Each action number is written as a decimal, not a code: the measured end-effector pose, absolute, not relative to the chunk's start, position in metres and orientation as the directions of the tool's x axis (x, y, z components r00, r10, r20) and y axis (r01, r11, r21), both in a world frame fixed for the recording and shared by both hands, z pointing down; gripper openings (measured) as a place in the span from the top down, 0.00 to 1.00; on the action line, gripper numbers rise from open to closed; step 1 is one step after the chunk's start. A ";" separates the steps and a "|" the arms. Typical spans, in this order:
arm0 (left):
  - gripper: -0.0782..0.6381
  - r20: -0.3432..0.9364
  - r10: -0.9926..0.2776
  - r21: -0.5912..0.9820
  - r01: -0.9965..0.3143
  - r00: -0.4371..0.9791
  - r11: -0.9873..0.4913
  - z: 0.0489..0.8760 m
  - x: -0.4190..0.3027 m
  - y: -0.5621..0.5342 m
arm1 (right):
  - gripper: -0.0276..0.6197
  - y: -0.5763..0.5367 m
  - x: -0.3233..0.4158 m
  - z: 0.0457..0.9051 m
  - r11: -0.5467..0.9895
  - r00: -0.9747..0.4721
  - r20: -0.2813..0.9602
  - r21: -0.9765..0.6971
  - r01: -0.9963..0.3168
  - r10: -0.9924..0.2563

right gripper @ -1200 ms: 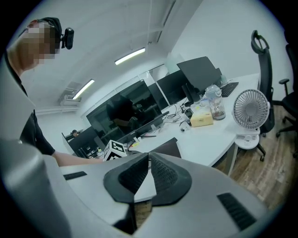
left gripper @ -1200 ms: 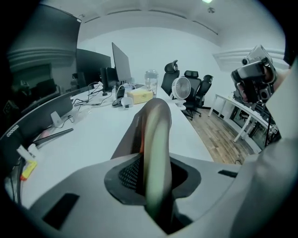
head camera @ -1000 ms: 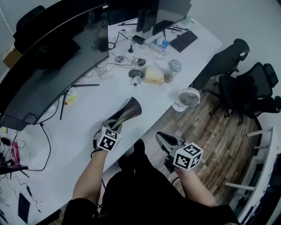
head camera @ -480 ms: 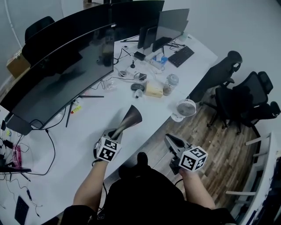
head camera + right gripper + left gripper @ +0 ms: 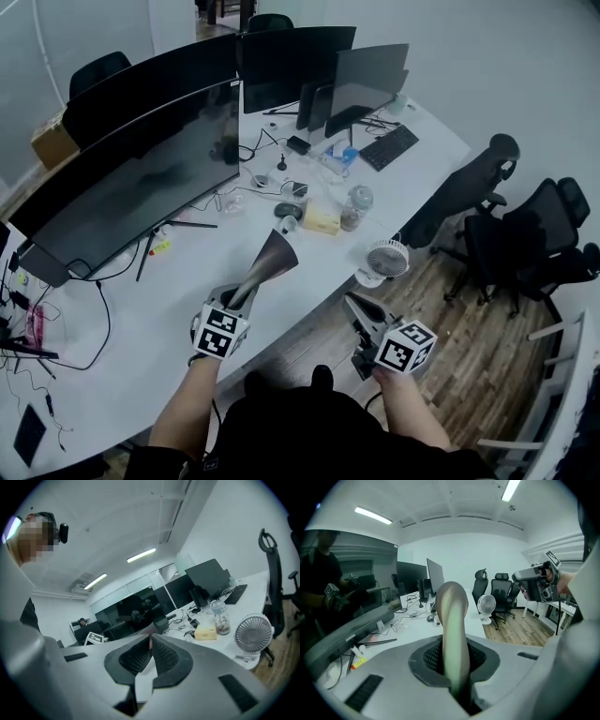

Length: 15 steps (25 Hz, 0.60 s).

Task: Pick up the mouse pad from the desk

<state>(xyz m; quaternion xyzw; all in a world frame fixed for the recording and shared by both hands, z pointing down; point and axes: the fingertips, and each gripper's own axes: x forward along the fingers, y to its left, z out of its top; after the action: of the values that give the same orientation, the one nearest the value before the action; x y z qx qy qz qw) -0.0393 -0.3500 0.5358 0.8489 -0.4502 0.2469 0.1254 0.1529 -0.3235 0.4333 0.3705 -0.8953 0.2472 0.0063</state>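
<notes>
Along the left side, a long curved monitor (image 5: 141, 178) is standing on the white desk (image 5: 122, 319), with thin black cables (image 5: 98, 309) trailing over the desktop below it.

Just right of that, the left gripper (image 5: 234, 298) is pinching the mouse pad (image 5: 270, 258) by one narrow end. In the left gripper view the jaws are pressing tight on the pad (image 5: 452, 620), which is curling upward out of the gripper (image 5: 457, 667) like a bent tongue. Its free end is hanging in the air above the desk, not lying on it. In the head view that far end is flaring wide and pointing toward the desk's clutter.

Beyond the pad, a dark computer mouse (image 5: 289, 210), a yellowish tissue box (image 5: 321, 219) and a lidded glass jar (image 5: 353, 206) are sitting close together. A black keyboard (image 5: 389, 147) is lying farther back.

Right of the pad, the right gripper (image 5: 354, 302) is hovering off the desk's edge, over the wooden floor (image 5: 469, 319). Its jaws are meeting pad to pad with nothing between them, as the right gripper view shows (image 5: 151, 651).

A small white desk fan (image 5: 384, 260) is standing near the desk's rim. Farthest right, black office chairs (image 5: 525, 234) are clustering on the floor.
</notes>
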 end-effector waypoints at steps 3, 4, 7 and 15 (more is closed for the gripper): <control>0.82 0.521 -0.736 -0.016 -0.857 0.432 -0.514 0.523 -0.028 -0.356 | 0.93 -0.325 0.171 0.425 0.665 -0.758 0.188 -0.381 -0.642 -0.624; 0.82 0.516 -0.747 -0.017 -0.867 0.419 -0.498 0.517 -0.022 -0.359 | 0.93 -0.326 0.182 0.422 0.679 -0.763 0.184 -0.362 -0.639 -0.620; 0.82 0.500 -0.773 -0.003 -0.892 0.390 -0.452 0.502 0.001 -0.361 | 0.93 -0.330 0.216 0.417 0.704 -0.772 0.177 -0.326 -0.631 -0.611; 0.82 0.451 -0.826 0.001 -0.926 0.338 -0.379 0.468 0.069 -0.349 | 0.93 -0.341 0.277 0.420 0.762 -0.826 0.145 -0.326 -0.560 -0.545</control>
<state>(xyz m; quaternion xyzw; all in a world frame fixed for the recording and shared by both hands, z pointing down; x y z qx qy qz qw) 0.0693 -0.3487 0.4678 0.8077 -0.5420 0.1923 0.1299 0.2772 -0.3411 0.4196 0.2945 -0.9383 0.1802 0.0206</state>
